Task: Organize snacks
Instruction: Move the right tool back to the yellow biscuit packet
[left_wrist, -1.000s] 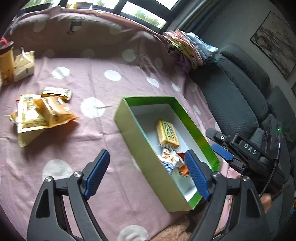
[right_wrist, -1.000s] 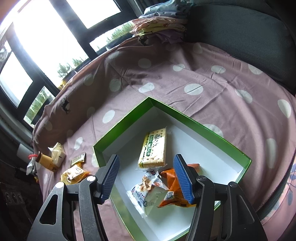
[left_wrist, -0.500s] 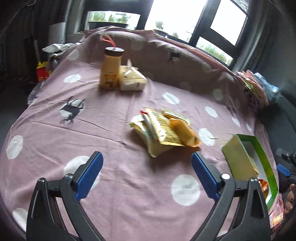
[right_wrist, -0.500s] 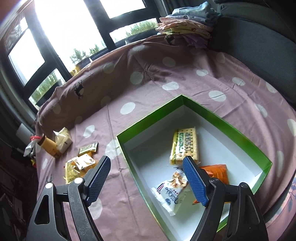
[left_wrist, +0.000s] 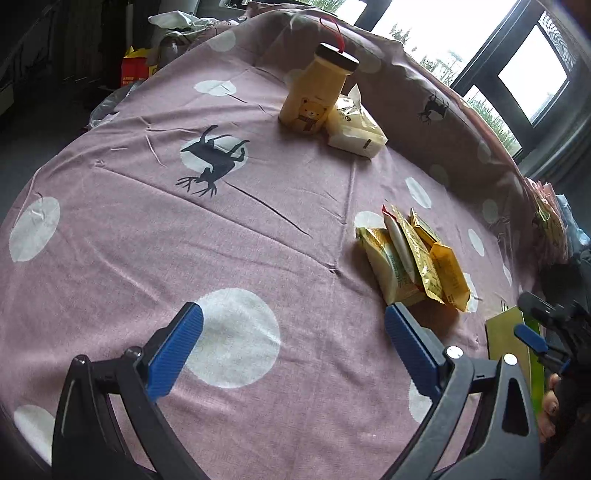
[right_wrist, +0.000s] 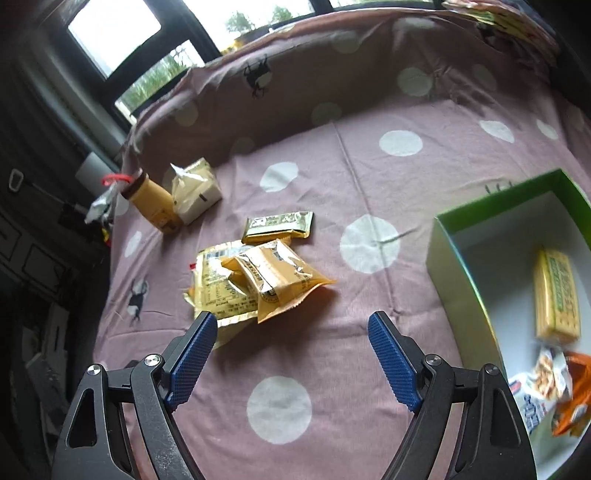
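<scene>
My left gripper (left_wrist: 291, 343) hangs over the pink polka-dot cloth (left_wrist: 258, 229) with its blue pads spread wide and nothing between them, only a white dot of the fabric below. My right gripper (right_wrist: 291, 358) is empty too; its jaws are opening, and bare cloth (right_wrist: 369, 177) lies in the gap. The loose snacks sit in a small heap just ahead of my right claw: an orange packet (right_wrist: 280, 277) lies on top of a flat yellow packet (right_wrist: 218, 291), and a gold-wrapped bar (right_wrist: 279, 226) lies just behind them, touching or nearly so. From my left side the same heap of yellow packets (left_wrist: 413, 262) shows beyond my right-hand pad. Farther off stands a yellow bottle with a bear label (left_wrist: 314, 96) and a dark cap, and a pale cream packet (left_wrist: 354, 129) leans against it. The green box (right_wrist: 476, 214) sits to the right of the heap, well apart from it, white inside. In it lie a yellow biscuit pack (right_wrist: 556, 295), a white-and-blue snack bag (right_wrist: 539, 387) and an orange bag (right_wrist: 576, 395), the last two blurred at the picture's edge. A dark deer print (left_wrist: 214, 158) marks the cloth near the bottle.
</scene>
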